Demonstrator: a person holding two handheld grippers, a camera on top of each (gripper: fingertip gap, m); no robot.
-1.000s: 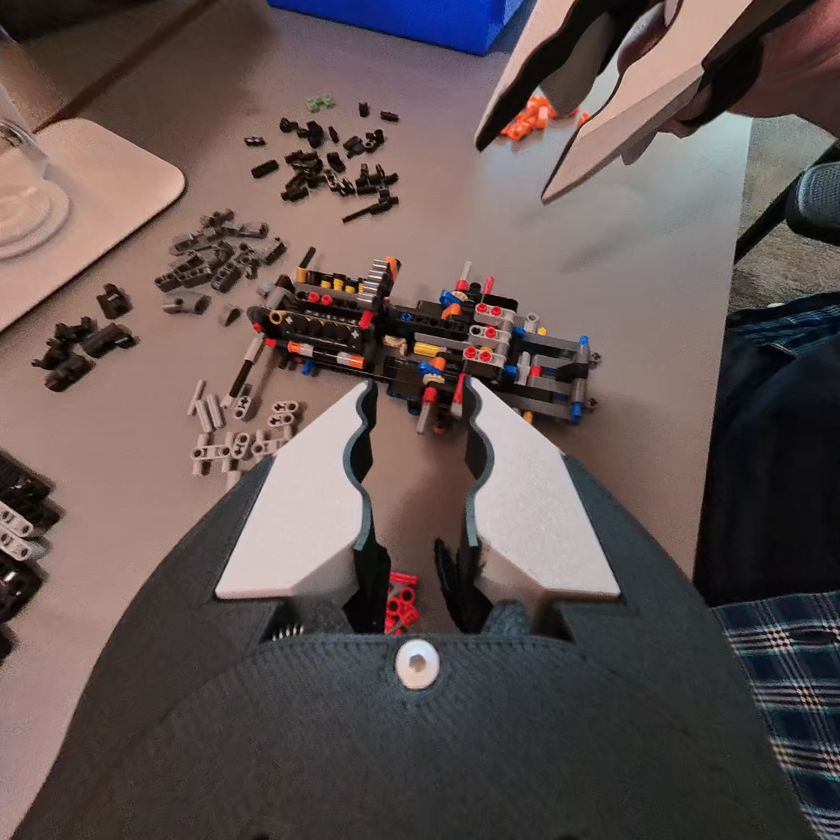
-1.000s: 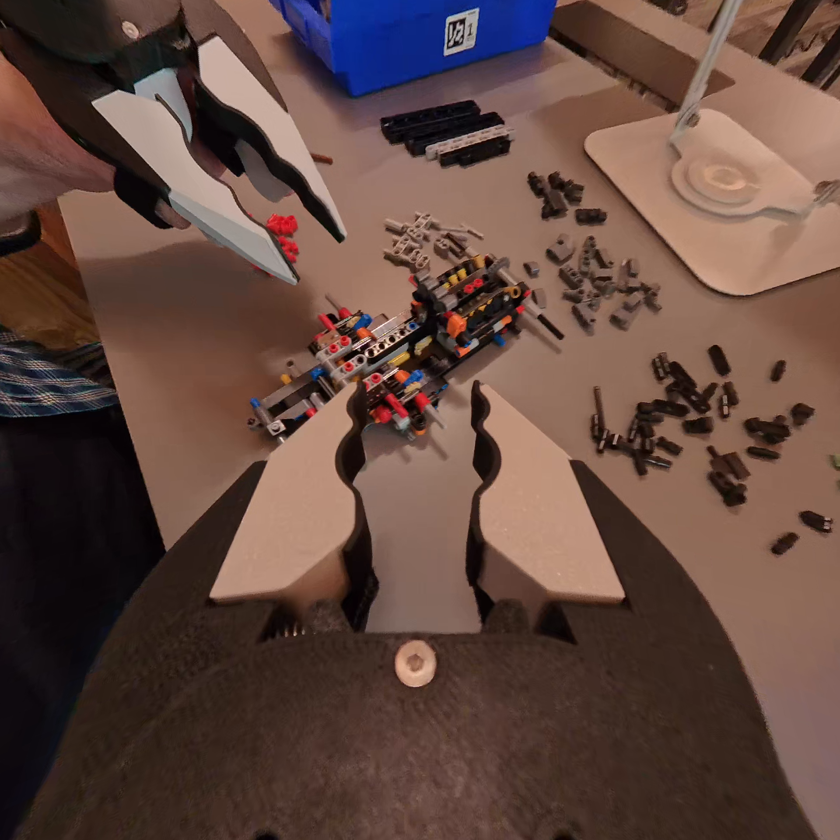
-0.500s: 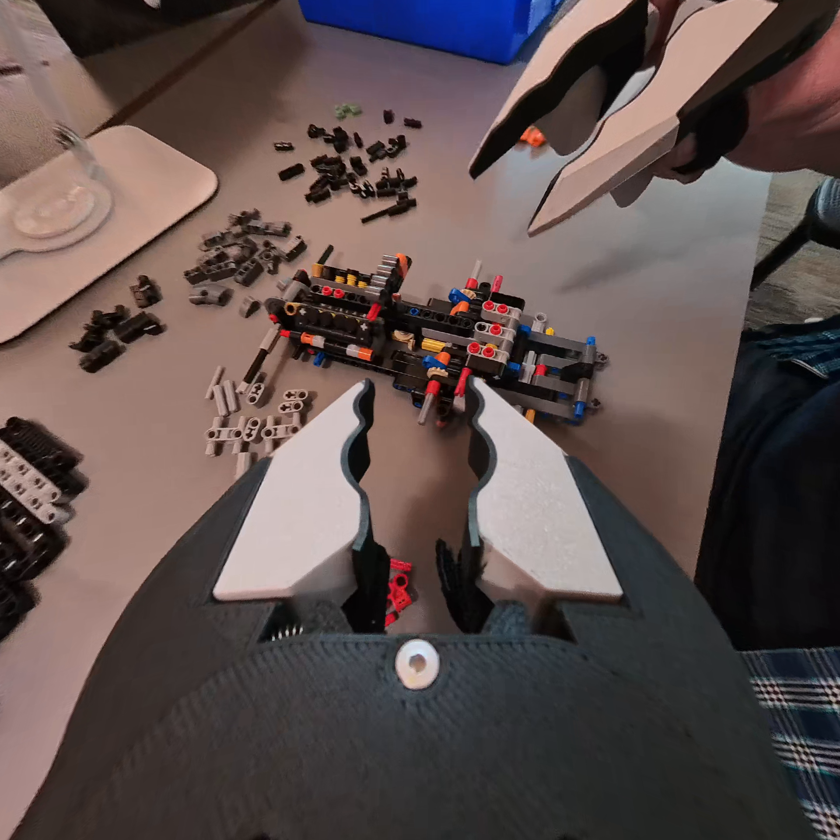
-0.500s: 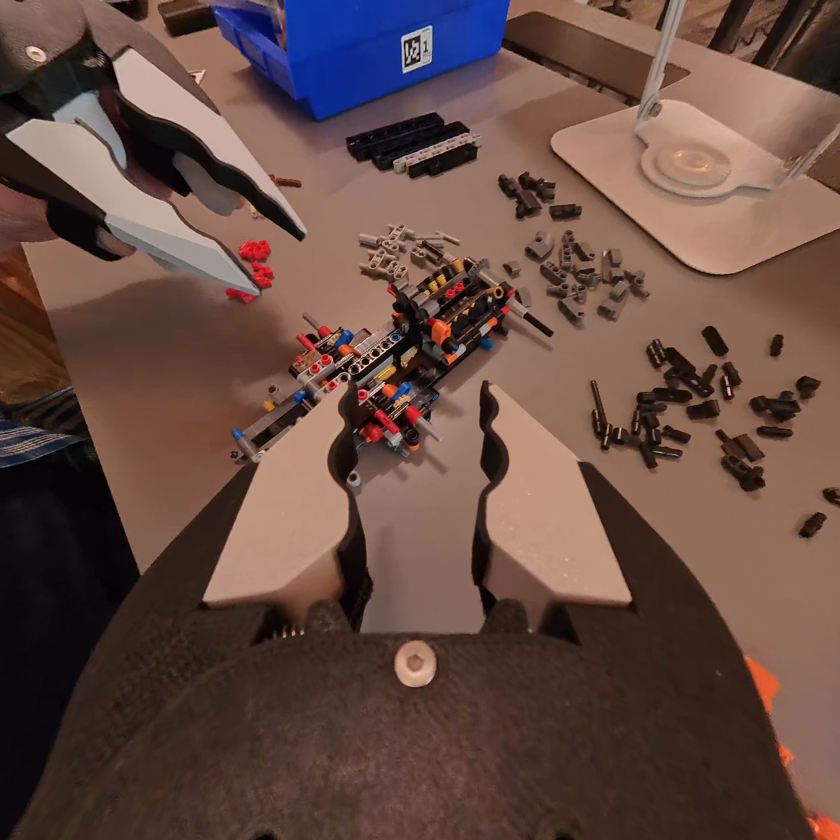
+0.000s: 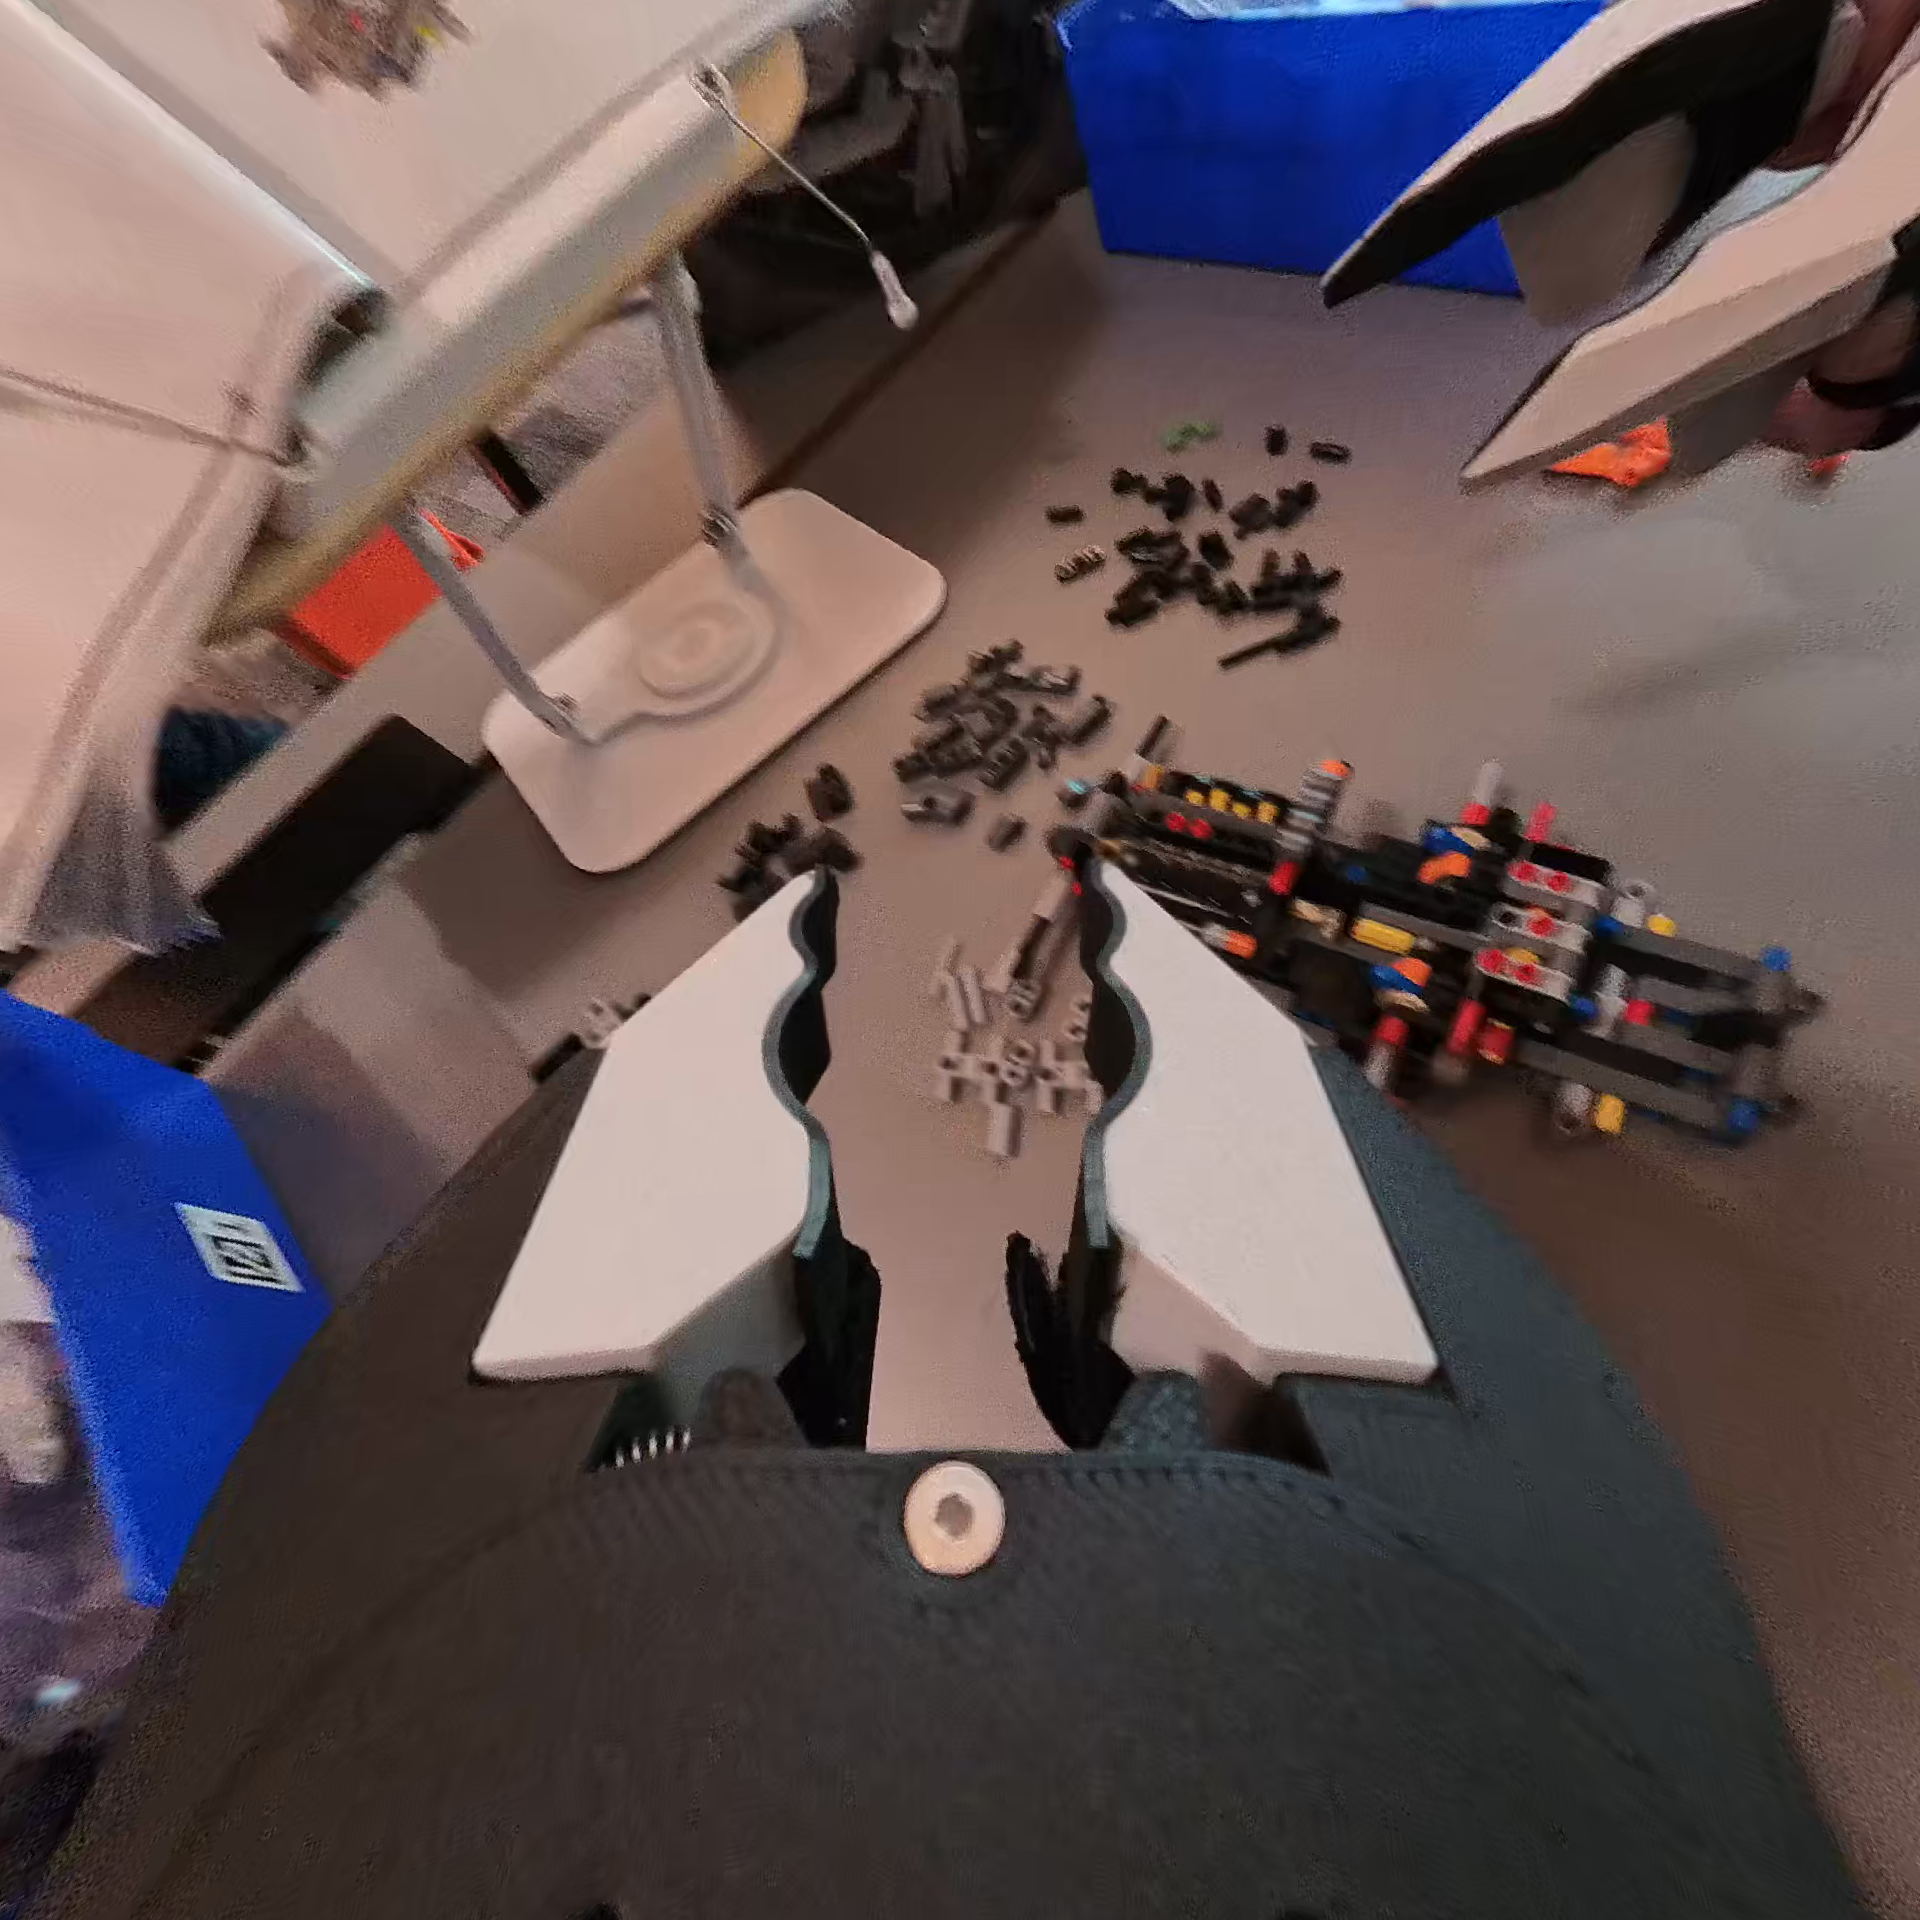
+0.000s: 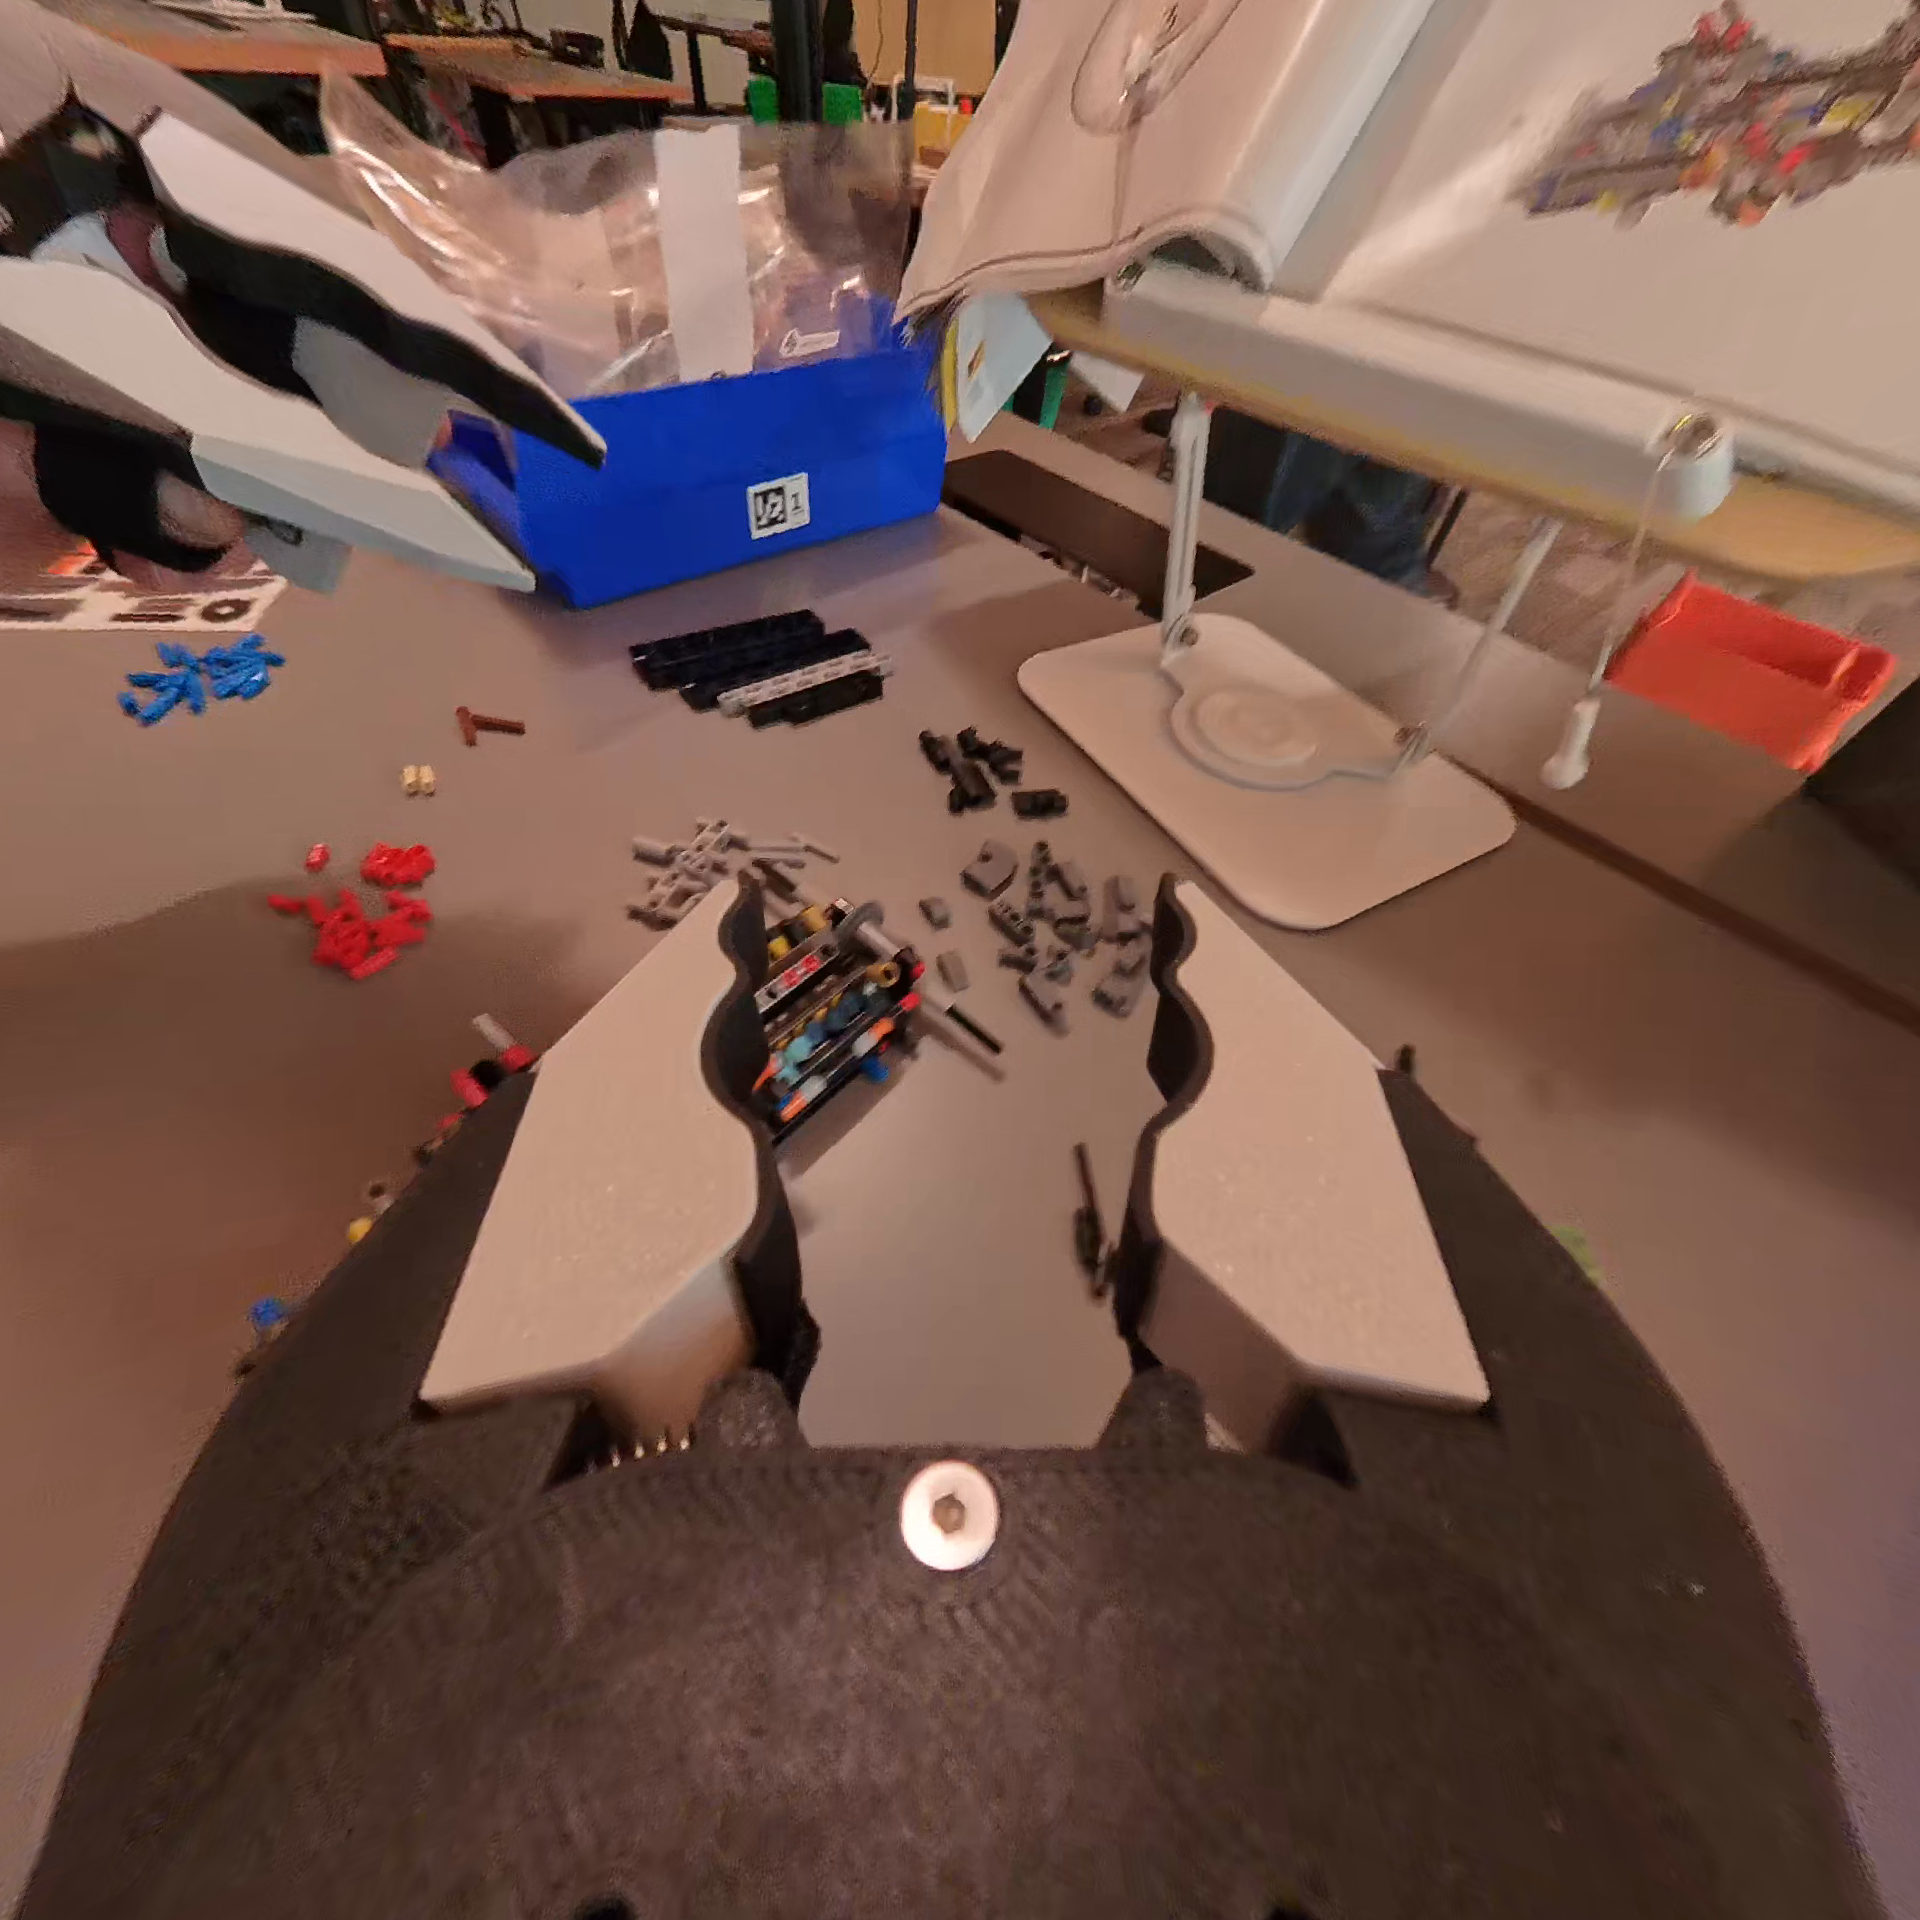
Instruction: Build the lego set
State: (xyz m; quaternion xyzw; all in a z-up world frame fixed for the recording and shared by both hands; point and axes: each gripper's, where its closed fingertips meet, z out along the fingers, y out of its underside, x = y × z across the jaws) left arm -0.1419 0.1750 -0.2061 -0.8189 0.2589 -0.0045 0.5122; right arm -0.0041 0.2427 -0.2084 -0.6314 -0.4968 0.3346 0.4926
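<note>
Your left gripper [image 5: 956, 894] hangs above the worktop [image 5: 1558, 665] with its fingers [image 5: 675, 1122] spread wide and nothing between them; through the gap you look down on a small scatter of light grey connectors [image 5: 1003, 1049]. Your right gripper [image 6: 951, 899] is spread even wider and is just as empty, held clear of the surface.

The half-built lego model [image 5: 1444, 935] lies flat on the worktop, just right of your left fingers in the left wrist view. Its long axis runs from the left, far end down to the right, near end of that view: the dense black end with the yellow and orange bits points toward the loose piles, and the open grey frame end points toward the worktop's near-right edge. In the right wrist view only 1 end of it [image 6: 831, 1013] shows between your fingers, the rest hidden under the left finger.

Loose parts lie apart from the model (all a little blurred): dark grey pieces [image 6: 1060, 935], black pins [image 5: 1216, 561], a stack of long black beams [image 6: 764, 665], red pins [image 6: 358, 914] and blue pins [image 6: 197, 675] at the left. A blue bin [image 6: 727, 488] stands at the far side, and the white base of a stand [image 6: 1268, 769] carrying an open booklet [image 6: 1558, 187] sits far right.
</note>
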